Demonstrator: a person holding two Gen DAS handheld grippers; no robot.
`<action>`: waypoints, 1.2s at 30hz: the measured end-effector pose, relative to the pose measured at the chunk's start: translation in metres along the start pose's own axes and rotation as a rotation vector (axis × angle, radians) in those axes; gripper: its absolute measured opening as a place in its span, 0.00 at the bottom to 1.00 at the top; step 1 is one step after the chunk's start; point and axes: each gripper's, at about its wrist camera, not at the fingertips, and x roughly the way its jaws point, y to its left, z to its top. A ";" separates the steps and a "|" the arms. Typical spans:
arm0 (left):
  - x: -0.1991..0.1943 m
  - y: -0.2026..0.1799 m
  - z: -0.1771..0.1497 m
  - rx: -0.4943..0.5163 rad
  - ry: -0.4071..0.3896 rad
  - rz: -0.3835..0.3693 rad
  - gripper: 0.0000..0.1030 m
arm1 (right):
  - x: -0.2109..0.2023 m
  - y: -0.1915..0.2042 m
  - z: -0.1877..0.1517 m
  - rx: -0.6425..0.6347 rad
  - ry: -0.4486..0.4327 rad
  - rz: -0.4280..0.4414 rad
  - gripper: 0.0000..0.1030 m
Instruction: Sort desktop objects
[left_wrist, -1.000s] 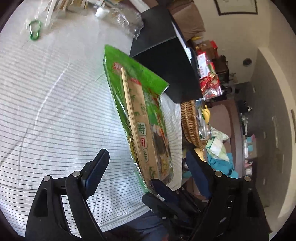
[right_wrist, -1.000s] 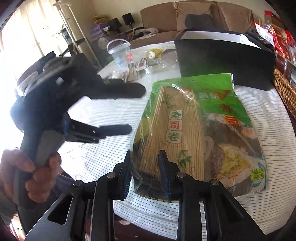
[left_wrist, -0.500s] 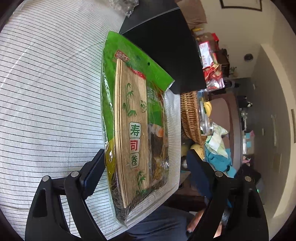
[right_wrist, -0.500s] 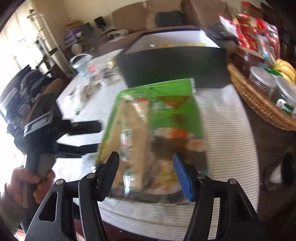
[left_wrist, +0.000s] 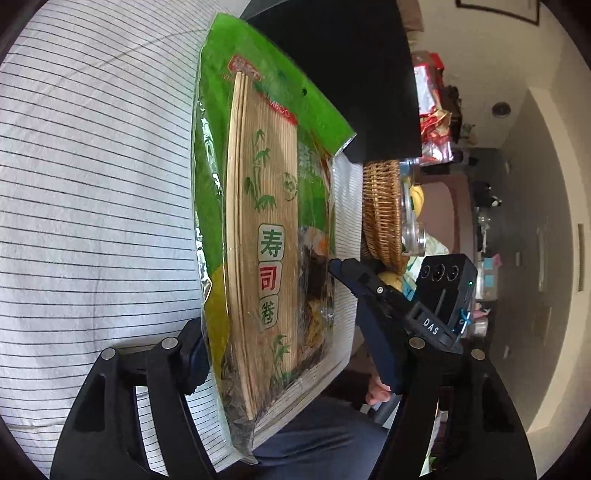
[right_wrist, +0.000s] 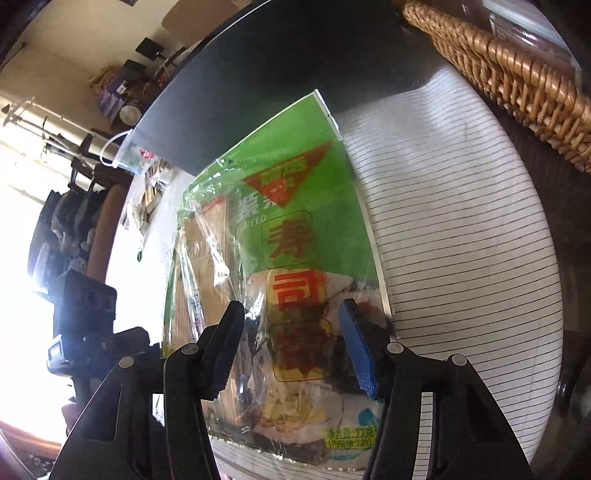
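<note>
One green plastic packet of sushi seaweed with a rolled bamboo mat inside (left_wrist: 258, 236) lies on the white, thin-striped cloth of the counter (left_wrist: 92, 192), its near end at the 6 o'clock edge of the counter and its far end almost against one tall black box (left_wrist: 343, 74) at 12 o'clock. The left tongs (left_wrist: 291, 354) are spread wide with the packet's near end between the fingers; whether either pad touches the wrapper cannot be told. The right tongs (right_wrist: 295, 347) are also wide apart, one finger on each side of the packet's near end, clamping nothing. One woven wicker basket (right_wrist: 517, 81) sits at 2 o'clock in the right wrist view, well apart from the packet, with bare striped cloth between them. In the left wrist view open cloth stretches from 8 to 11 o'clock.
</note>
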 end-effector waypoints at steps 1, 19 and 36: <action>0.002 -0.002 0.000 0.013 -0.001 0.004 0.65 | 0.002 0.003 -0.001 -0.004 0.006 0.010 0.55; -0.014 0.000 -0.016 -0.038 -0.021 -0.139 0.09 | -0.052 -0.043 0.003 0.190 -0.231 0.050 0.69; -0.035 0.015 -0.012 -0.177 -0.009 -0.250 0.10 | -0.080 -0.035 -0.122 0.548 -0.178 0.267 0.88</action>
